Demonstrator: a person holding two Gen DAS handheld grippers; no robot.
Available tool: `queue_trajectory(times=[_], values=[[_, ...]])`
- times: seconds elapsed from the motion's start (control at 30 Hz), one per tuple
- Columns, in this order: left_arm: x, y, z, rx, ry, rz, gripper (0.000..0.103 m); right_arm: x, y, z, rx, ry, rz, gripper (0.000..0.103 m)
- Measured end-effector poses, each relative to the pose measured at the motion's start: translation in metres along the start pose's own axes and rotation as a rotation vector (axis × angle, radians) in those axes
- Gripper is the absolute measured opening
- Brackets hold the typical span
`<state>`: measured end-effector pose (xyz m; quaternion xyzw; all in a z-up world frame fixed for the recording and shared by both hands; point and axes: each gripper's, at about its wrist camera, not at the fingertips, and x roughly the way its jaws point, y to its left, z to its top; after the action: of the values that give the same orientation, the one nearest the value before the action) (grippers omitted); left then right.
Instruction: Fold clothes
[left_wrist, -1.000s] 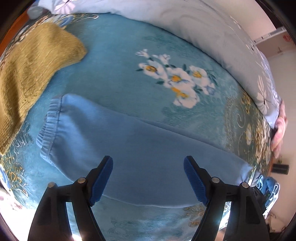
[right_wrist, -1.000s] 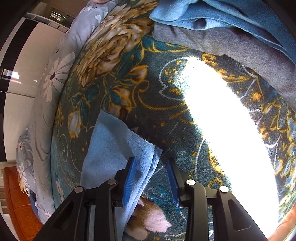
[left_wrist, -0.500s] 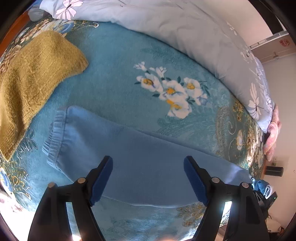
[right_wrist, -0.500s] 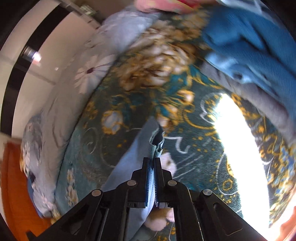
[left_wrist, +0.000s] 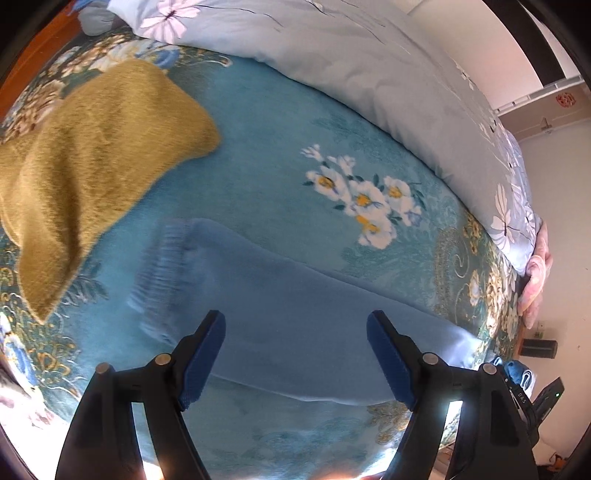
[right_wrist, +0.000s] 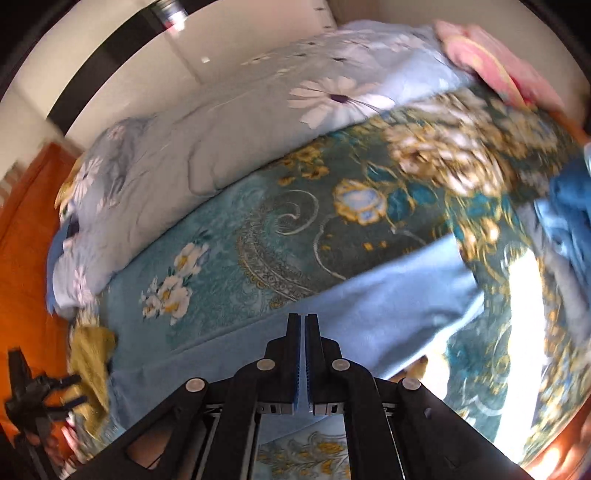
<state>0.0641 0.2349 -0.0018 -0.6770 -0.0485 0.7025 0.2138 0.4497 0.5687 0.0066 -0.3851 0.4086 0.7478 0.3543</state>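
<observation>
A light blue pair of trousers (left_wrist: 280, 314) lies stretched across the teal flowered blanket (left_wrist: 266, 155), its ribbed cuff at the left. My left gripper (left_wrist: 295, 354) is open and empty, hovering above the middle of the trousers. In the right wrist view the trousers (right_wrist: 388, 306) run from lower left to right. My right gripper (right_wrist: 304, 332) is shut on the trousers' fabric, with a thin strip of blue cloth between the pads, and holds it lifted.
A mustard knitted sweater (left_wrist: 92, 155) lies at the left, also seen in the right wrist view (right_wrist: 90, 354). A pale flowered quilt (left_wrist: 369, 66) runs along the far side. Darker blue clothes (right_wrist: 569, 214) and a pink cloth (right_wrist: 491, 62) lie at the right.
My right gripper closed on the trousers' end and has lifted and swung it back over the bed. The left gripper stayed open and drew back slightly.
</observation>
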Motion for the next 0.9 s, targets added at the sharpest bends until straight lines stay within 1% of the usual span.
queue_trajectory(times=[0.1, 0.13, 0.2, 0.33, 0.47, 0.5, 0.53, 0.57, 0.6, 0.73, 0.9], values=[[-0.001, 0.012, -0.002, -0.018, -0.009, 0.015, 0.080, 0.008, -0.027, -0.006, 0.092, 0.007, -0.029, 0.003], [0.000, 0.013, -0.003, -0.021, -0.008, 0.021, 0.080, 0.011, -0.036, -0.007, 0.116, 0.008, -0.044, 0.005], [0.002, 0.014, -0.004, -0.023, -0.004, 0.033, 0.080, 0.015, -0.055, -0.009, 0.174, 0.009, -0.076, 0.006], [0.012, 0.004, -0.012, -0.006, 0.024, 0.047, 0.080, 0.022, -0.097, -0.011, 0.307, 0.021, -0.110, 0.007], [0.026, -0.017, -0.019, 0.023, 0.059, 0.067, 0.080, 0.041, -0.135, -0.011, 0.387, 0.065, -0.120, 0.009], [0.030, -0.022, -0.021, 0.029, 0.065, 0.069, 0.080, 0.045, -0.143, -0.009, 0.398, 0.071, -0.116, 0.014], [0.032, -0.025, -0.021, 0.031, 0.070, 0.071, 0.080, 0.048, -0.150, -0.008, 0.411, 0.072, -0.114, 0.031], [0.036, -0.031, -0.022, 0.035, 0.080, 0.075, 0.080, 0.050, -0.155, -0.006, 0.425, 0.067, -0.115, 0.042], [0.040, -0.036, -0.023, 0.036, 0.087, 0.076, 0.080, 0.051, -0.160, -0.005, 0.439, 0.061, -0.115, 0.057], [0.053, -0.061, -0.030, 0.049, 0.112, 0.068, 0.080, 0.062, -0.175, -0.002, 0.490, 0.068, -0.096, 0.059], [0.063, -0.086, -0.035, 0.093, 0.132, 0.070, 0.080, 0.074, -0.185, 0.001, 0.536, 0.076, -0.079, 0.059]])
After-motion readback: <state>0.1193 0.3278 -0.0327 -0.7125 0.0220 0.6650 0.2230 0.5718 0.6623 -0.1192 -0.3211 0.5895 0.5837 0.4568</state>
